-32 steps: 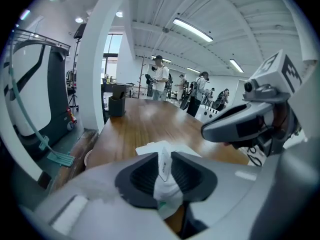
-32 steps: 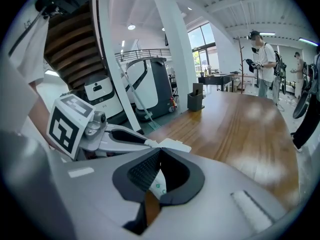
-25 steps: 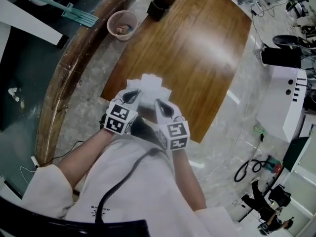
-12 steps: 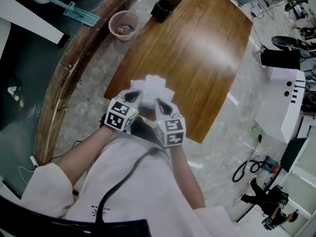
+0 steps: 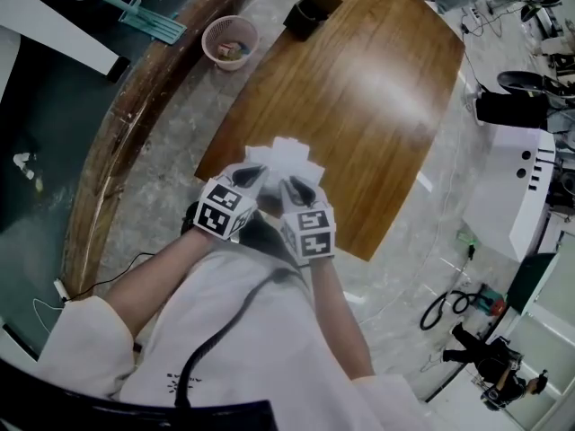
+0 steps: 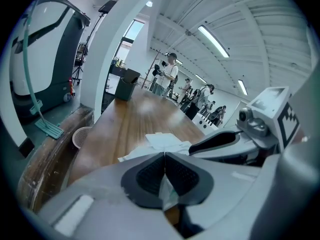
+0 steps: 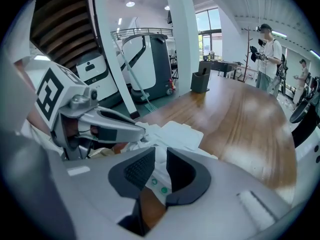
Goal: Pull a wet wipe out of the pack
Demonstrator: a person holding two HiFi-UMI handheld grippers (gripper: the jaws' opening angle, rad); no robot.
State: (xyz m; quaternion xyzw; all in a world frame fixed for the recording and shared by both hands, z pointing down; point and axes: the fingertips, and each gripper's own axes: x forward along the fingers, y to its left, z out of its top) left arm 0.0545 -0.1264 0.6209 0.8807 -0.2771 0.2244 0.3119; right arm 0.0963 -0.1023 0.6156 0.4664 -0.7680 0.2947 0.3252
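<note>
**Counting it up: two grippers, one pack, one table**

You've got both tools down at the near edge of the one wooden table (image 5: 359, 106), side by side and close together.

Your left gripper (image 6: 164, 156) is clenched. Its pads meet, and a thin pale flap with a greenish tint is pinched low between them. That looks like an edge of the pack (image 7: 157, 184).

Your right gripper (image 7: 161, 156) has its jaws a little apart. The pack, white with two green dots, shows in the gap. I can't see the pads actually pressing on it, so I'd call that one released.

The pack sits right at that near edge under both tools. Just past the jaw tips there's a small pile of flat white sheets (image 5: 286, 155) lying on the wood. I can't count them.

Other stuff, one of each:
- a black bin (image 5: 313, 12) at the far end of the table
- a pink basket (image 5: 231, 41) on the floor off the table's far left corner
- a teal long-handled cleaning tool (image 5: 135, 14) further left
- a white machine (image 5: 521, 187) off to the right
- a black cable (image 5: 449, 308) looped on the floor

The floor (image 5: 171, 169) is grey marbled stone. The room is big and bright, with white columns and strip lights on the ceiling. Your right gripper view catches two people standing beyond the table, the nearer one (image 7: 265, 59) by its far end. The left gripper view shows a few more further back.
</note>
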